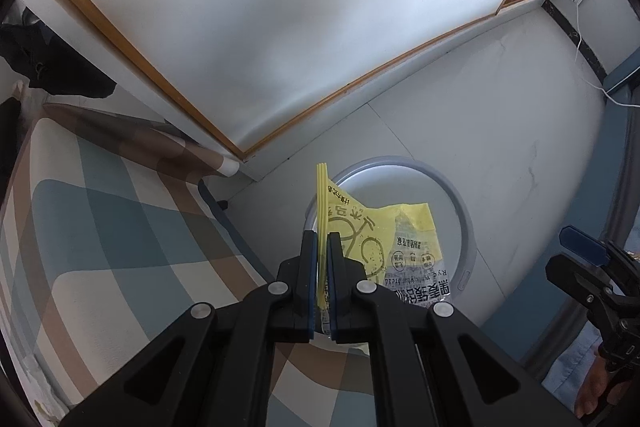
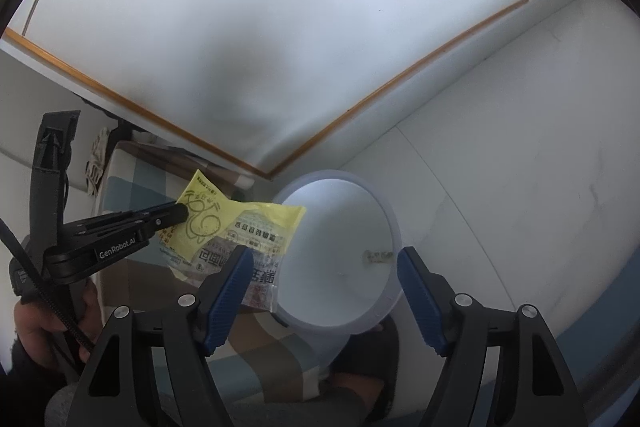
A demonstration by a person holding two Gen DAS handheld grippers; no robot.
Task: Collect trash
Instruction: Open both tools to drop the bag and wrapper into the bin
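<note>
The pale tiled floor (image 1: 500, 131) bears a round bin (image 1: 466, 223), just beside a bed with a checked blue, brown and cream cover (image 1: 100, 227).

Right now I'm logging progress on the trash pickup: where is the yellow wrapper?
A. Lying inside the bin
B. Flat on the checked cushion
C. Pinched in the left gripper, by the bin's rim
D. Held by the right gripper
C: the left gripper is shut on the yellow wrapper beside the bin; the right gripper is open.

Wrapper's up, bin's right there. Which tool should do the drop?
Left. The left tool is already shut on the wrapper, holding it near the bin rim. The right tool is open and holds nothing.
</note>
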